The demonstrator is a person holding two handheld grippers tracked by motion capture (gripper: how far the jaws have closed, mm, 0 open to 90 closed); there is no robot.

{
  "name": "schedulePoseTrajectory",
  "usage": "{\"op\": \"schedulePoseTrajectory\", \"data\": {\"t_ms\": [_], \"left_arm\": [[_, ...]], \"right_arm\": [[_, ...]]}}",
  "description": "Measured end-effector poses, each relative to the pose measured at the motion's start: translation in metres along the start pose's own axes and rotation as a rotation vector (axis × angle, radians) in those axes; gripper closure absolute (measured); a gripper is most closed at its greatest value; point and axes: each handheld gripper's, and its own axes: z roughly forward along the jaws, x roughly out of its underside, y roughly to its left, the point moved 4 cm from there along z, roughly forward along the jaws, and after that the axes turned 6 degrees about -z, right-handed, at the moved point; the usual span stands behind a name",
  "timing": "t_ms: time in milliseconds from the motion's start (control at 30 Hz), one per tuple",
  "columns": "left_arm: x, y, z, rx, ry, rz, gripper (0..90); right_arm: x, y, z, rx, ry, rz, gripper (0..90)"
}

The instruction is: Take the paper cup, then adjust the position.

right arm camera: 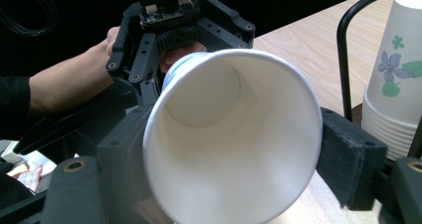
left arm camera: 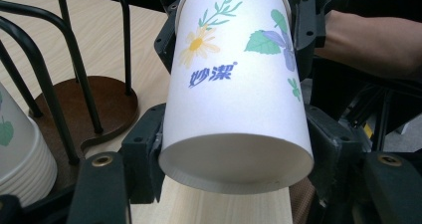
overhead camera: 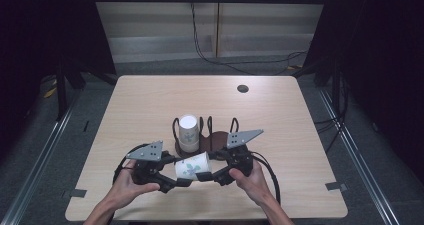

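Grippers [overhead camera: 165,177] [overhead camera: 222,171] are both clamping one floral paper cup [overhead camera: 192,166] lying sideways between them; over-squeezing is risking crushing its thin wall.

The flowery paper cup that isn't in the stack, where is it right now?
In the high view the loose cup lies sideways between the left gripper and the right gripper, near the table's front edge, just before the stack of cups in the rack.
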Motion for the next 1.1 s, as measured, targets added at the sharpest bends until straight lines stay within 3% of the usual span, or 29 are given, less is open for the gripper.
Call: {"op": "schedulePoseTrajectory", "data": {"t_ms": [233,500,667,733,933,1100], "left_arm": [[0.001,0.001,-0.001,-0.006,0.004,-0.015,32.2],[0.002,0.004,-0.003,-0.051,0.015,-0.013,18.8],[0.005,0.006,-0.003,-0.071,0.045,-0.016,15.9],[0.007,0.008,-0.005,-0.099,0.064,-0.006,15.9],[0.011,0.016,-0.015,-0.13,0.062,-0.029,15.9],[0.011,0.024,-0.027,-0.191,0.06,-0.051,15.9]], "right_arm": [[-0.002,0.0,0.0,-0.009,-0.008,0.001,27.6],[-0.004,0.001,-0.003,0.008,-0.005,-0.003,28.7],[-0.004,-0.001,-0.009,0.038,0.006,-0.005,28.8],[-0.004,-0.002,-0.013,0.049,0.003,0.001,28.9],[-0.005,-0.005,-0.023,0.092,0.028,0.007,29.0],[-0.003,-0.009,-0.033,0.132,0.058,0.006,28.9]]}}
